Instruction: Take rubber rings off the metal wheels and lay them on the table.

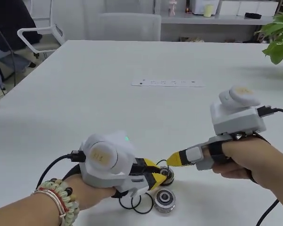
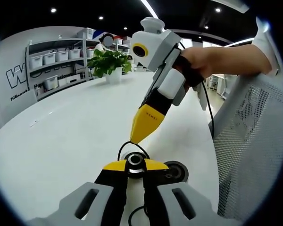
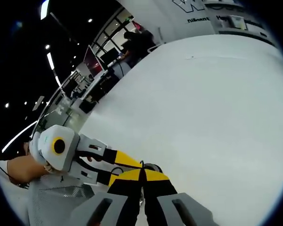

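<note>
- Yellow-tipped, the left gripper (image 1: 153,178) sits low in the head view near 6 o'clock. Its jaws are closed narrow on a silver metal wheel (image 1: 167,174) that rests on the white table (image 1: 108,94).
- In the left gripper view the same jaws (image 2: 135,165) flank the wheel's hub (image 2: 134,161) on both sides, at 6 o'clock in the picture.
- The right gripper (image 1: 170,161) reaches in from 3 o'clock in the head view, with its yellow tips pressed together just above that wheel.
- From the left gripper view, the right gripper (image 2: 134,139) points down from 12 o'clock and pinches a thin black rubber ring (image 2: 119,153). The ring stands up as a loop, one end at the tips and the other at the wheel.
- The right gripper view shows its own jaws (image 3: 142,175) shut, with the left gripper (image 3: 127,162) at 9 o'clock from them.
- A second metal wheel (image 1: 164,199) lies on the table at 6 o'clock from the held one, close to it — in the left gripper view it shows at 3 o'clock (image 2: 176,172).
- Loose black rubber rings (image 1: 137,203) lie flat on the table at 9 o'clock from the second wheel, partly under the left gripper.
- A white power strip (image 1: 167,83) lies well apart at 12 o'clock, and a green leafy plant (image 1: 278,37) stands at 2 o'clock.
</note>
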`<state>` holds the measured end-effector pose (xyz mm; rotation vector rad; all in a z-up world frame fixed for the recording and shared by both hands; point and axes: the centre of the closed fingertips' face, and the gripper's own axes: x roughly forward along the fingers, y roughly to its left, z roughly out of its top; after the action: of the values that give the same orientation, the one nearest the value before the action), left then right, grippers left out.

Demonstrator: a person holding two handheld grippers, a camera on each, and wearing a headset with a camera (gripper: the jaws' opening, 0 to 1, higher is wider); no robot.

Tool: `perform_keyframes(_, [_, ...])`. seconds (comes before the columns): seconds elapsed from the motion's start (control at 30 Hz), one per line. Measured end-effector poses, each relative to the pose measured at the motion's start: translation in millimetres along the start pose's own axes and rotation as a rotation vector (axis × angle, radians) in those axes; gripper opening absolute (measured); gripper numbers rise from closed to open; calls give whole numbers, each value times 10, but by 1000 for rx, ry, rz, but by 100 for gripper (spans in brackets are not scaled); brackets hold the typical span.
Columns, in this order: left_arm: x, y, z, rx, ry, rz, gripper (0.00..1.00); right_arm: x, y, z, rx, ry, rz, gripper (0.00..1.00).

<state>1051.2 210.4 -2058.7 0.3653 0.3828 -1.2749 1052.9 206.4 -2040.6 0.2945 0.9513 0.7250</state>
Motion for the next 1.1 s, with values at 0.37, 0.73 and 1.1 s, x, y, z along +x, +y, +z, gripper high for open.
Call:
perform_keyframes(0.37, [5, 3, -1, -10, 6, 2, 7, 35, -123, -77, 19, 25, -43, 0])
perform_keyframes(0.73, [5, -10, 5, -29, 12, -7, 9, 52, -194, -131, -11, 58, -81, 0])
perform_keyframes(1.1, [-22, -10, 20, -19, 15, -12, 17, 55, -220, -137, -25, 67, -94, 0])
